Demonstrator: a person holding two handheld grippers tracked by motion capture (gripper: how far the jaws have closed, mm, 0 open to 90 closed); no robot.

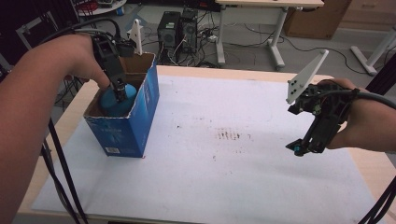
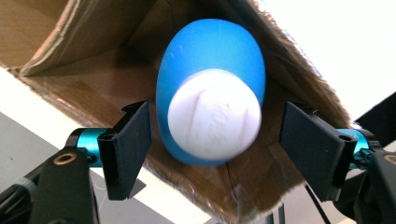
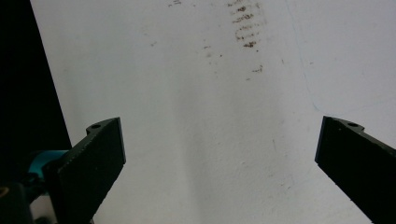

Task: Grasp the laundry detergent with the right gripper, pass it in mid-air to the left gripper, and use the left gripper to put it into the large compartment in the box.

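Left claw [image 1: 120,93]: I am holding it over the open top of the blue cardboard box [image 1: 135,123], jaws parted and clear of the blue bottle [image 2: 210,88] on both sides, so released, not gripping. Bottle: white cap [image 2: 214,114] facing up toward me, body resting inside the box against a brown inner wall. Box: standing upright near the left edge of the white sheet [image 1: 243,154] covering the table [image 1: 81,95]. Right claw [image 1: 297,148]: I am keeping it above bare sheet on the right, jaws wide, nothing between them. Progress, as I am judging it: bottle already delivered into the box; lifting the left claw out is remaining.
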